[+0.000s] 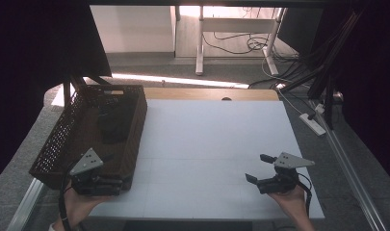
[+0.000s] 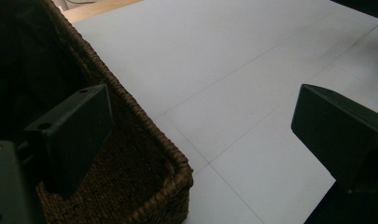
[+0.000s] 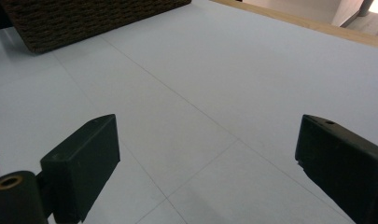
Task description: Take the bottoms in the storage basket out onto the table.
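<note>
Wicker, dark brown and tightly woven, makes up the basket (image 1: pixel 135 139) that we see at about nine o'clock on the white table (image 1: pixel 212 144), its long side running from the near-left corner toward the far edge. Inside it lies a dark object (image 1: pixel 116 124), too dim for us to name.

We hold the left gripper (image 1: pixel 113 185) at about seven o'clock, right at the basket's near corner. In the left gripper view its jaws stand wide apart with nothing between them: one jaw hangs over the basket's inside, the other over the bare white surface, and the basket's woven rim (image 2: pixel 144 126) runs between the two. From these pictures we cannot tell whether either jaw touches the wicker.

Our right gripper (image 1: pixel 259 168) sits at about five o'clock, well apart from the basket, and points toward the left side of the table. Its jaws too are spread wide and hold nothing. In the right gripper view we see them over the white surface, crossed by thin seam lines, with the basket's side wall (image 3: pixel 84 18) far off at eleven o'clock.

A hand (image 1: pixel 82 204) grips the left tool from below at the table's near edge, and another hand (image 1: pixel 291 199) grips the right one.
</note>
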`<move>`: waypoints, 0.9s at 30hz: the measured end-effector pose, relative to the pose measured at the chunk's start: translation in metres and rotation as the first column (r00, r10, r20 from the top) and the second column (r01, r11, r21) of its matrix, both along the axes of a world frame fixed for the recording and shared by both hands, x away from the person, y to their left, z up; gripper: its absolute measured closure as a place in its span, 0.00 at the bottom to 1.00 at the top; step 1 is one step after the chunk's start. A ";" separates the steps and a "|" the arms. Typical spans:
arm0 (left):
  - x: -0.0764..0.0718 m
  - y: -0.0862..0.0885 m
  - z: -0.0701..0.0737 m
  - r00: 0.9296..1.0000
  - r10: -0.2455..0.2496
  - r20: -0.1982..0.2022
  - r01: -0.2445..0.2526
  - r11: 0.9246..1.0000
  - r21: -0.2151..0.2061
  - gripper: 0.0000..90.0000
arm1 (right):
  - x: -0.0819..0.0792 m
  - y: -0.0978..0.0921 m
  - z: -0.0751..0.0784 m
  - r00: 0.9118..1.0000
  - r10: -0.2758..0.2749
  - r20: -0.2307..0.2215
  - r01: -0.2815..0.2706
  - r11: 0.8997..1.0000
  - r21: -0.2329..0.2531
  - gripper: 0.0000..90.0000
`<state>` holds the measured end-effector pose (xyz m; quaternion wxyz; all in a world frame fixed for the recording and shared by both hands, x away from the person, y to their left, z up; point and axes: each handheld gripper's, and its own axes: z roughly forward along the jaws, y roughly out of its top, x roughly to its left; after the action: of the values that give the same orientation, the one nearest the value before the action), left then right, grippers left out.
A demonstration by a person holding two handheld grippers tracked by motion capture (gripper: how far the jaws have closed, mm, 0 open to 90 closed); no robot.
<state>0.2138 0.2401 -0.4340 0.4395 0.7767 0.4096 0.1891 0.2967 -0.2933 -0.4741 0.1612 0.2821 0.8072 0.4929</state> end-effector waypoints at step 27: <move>0.008 0.003 0.022 0.999 0.027 0.031 -0.026 1.000 -0.010 0.07 | -0.001 0.003 0.001 1.000 0.014 0.007 -0.014 1.000 -0.004 0.07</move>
<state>0.2218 0.2431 -0.4120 0.4472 0.7660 0.4138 0.2051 0.2961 -0.2900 -0.4735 0.1611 0.2742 0.8095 0.4935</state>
